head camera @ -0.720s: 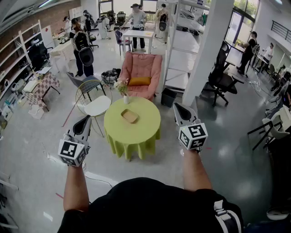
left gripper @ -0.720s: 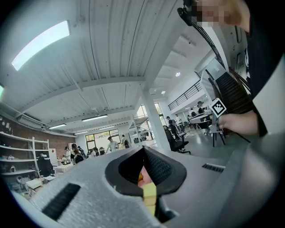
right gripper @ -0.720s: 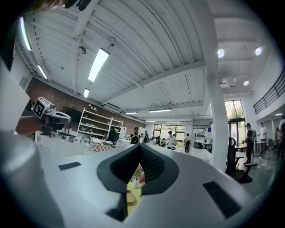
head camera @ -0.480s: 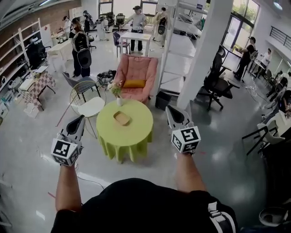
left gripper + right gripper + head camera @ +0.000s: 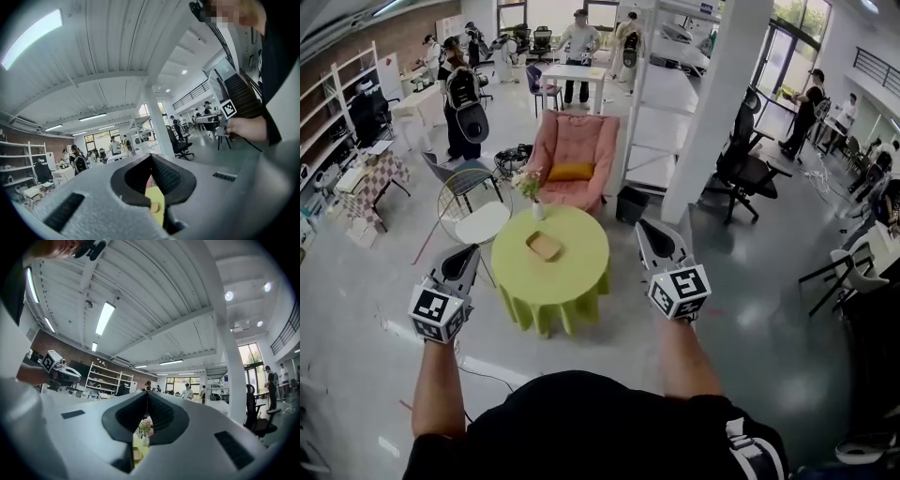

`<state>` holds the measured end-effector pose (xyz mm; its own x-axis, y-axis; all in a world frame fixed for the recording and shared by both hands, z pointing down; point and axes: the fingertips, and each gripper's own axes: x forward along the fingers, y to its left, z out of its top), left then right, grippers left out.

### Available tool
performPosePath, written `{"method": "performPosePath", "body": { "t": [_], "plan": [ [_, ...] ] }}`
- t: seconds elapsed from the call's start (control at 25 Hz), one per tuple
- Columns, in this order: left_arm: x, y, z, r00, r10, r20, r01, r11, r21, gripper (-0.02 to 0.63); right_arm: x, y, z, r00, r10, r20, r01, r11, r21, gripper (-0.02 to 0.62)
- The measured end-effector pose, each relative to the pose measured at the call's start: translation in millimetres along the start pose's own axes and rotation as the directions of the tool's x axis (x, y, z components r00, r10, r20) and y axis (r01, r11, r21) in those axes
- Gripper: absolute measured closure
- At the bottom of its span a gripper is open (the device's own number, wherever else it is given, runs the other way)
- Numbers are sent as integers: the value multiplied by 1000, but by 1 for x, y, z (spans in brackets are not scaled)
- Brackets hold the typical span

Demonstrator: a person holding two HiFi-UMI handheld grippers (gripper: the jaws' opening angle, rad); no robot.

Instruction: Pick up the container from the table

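the shallow tan container [image 5: 544, 246] lies near the middle of the round worktop [image 5: 581, 272] with its yellow-green cloth, well apart from both tongs. a vase of flowers [image 5: 537, 210] stands at the worktop's far edge, with a pink armchair [image 5: 578, 150] behind it. the left tongs [image 5: 465, 255] and right tongs [image 5: 647, 231] hover roughly level, one on either side of the worktop, each with its jaws pressed together on nothing.

One container [image 5: 544, 246], one table [image 5: 581, 251], one vase [image 5: 537, 211], one armchair [image 5: 578, 150]; two grippers: left gripper [image 5: 470, 251], right gripper [image 5: 645, 229].
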<state>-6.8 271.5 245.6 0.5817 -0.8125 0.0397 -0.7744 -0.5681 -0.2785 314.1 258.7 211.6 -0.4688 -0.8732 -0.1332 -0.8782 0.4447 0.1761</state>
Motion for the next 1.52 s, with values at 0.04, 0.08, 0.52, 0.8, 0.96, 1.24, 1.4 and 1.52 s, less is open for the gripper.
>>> {"method": "performPosePath", "body": {
  "t": [0.04, 0.08, 0.52, 0.8, 0.96, 1.24, 1.4, 1.52],
  "plan": [
    [3, 0, -5, 1000, -7, -6, 7, 1000, -11, 591, 1, -1, -3, 1000, 4, -1, -4, 1000, 5, 584],
    [6, 0, -9, 1000, -13, -7, 13, 1000, -21, 591, 3, -1, -6, 1000, 5, -8, -5, 1000, 8, 584],
    [75, 39, -46, 990, -142, 15, 143, 984, -103, 591, 66, -8, -31, 994, -46, -95, 47, 999, 10, 583],
    [132, 109, -91, 981, -195, 11, 195, 972, -132, 591, 146, -13, -69, 985, -93, -147, 99, 995, 29, 583],
    [158, 157, -113, 976, -219, 10, 218, 965, -144, 591, 199, -12, -85, 979, -114, -170, 122, 992, 40, 583],
    [196, 213, -141, 964, -263, 20, 263, 949, -173, 591, 278, 1, -97, 974, -118, -194, 124, 992, 20, 583],
    [211, 235, -150, 956, -292, 30, 293, 940, -175, 591, 308, 4, -98, 971, -136, -199, 141, 990, 13, 583],
    [223, 241, -156, 947, -320, 44, 322, 929, -184, 591, 324, 3, -97, 966, -149, -210, 153, 988, 0, 583]
  ]
}}
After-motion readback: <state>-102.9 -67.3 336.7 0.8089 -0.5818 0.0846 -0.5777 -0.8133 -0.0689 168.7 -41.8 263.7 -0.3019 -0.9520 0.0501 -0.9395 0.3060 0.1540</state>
